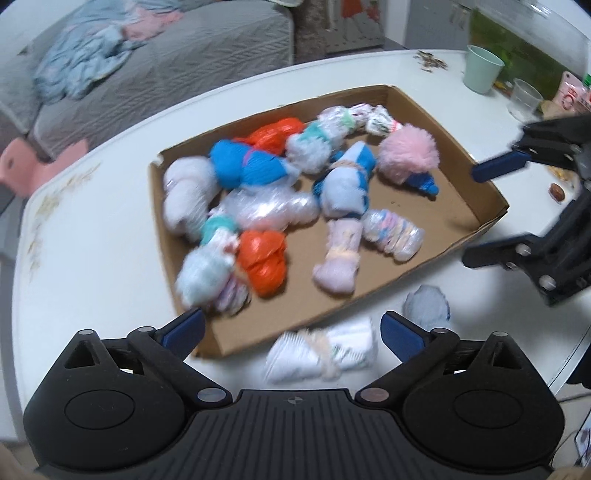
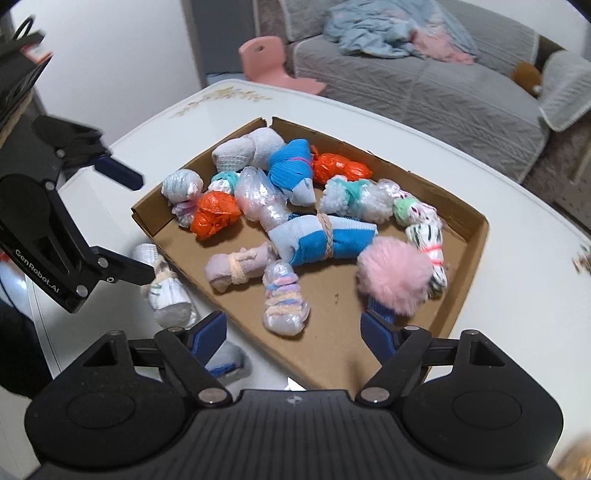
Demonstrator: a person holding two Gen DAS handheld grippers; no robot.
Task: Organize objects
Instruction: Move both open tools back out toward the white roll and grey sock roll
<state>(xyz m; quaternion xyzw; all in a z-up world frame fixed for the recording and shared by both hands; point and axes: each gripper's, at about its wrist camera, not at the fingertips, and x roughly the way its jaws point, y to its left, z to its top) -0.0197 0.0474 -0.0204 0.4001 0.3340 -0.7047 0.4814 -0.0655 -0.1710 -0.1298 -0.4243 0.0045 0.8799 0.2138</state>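
Cardboard tray (image 1: 439,110): shallow and brown, it lies on the white tabletop (image 1: 92,258) with its walls low all round.
Tray contents: many rolled, tied bundles heaped together, among them an orange bundle (image 2: 214,216), a blue bundle (image 1: 240,166), a light-and-dark blue bundle bound with braided cord (image 2: 325,240) and a pink pompom (image 2: 397,275) near one corner.
White bundle (image 1: 325,350): outside the tray, on the tabletop just beside the tray's near wall, tied round the middle with pale cord.
Grey-blue bundle (image 1: 426,306): also outside the tray, on the tabletop next to the white bundle.
Left tool (image 1: 291,328): released, jaws spread wide over the white bundle, pads not pressing on it; nothing gripped.
Right tool (image 2: 293,330): released, jaws apart over the tray's near edge, nothing between the pads; the grey-blue bundle lies under its left finger.
Tabletop edge: a pale green cup (image 1: 482,68) and a clear cup (image 1: 524,98) stand well apart from the tray.
Background: a grey sofa (image 2: 443,96) with a blue blanket (image 2: 376,29), and a pink chair (image 2: 273,62).
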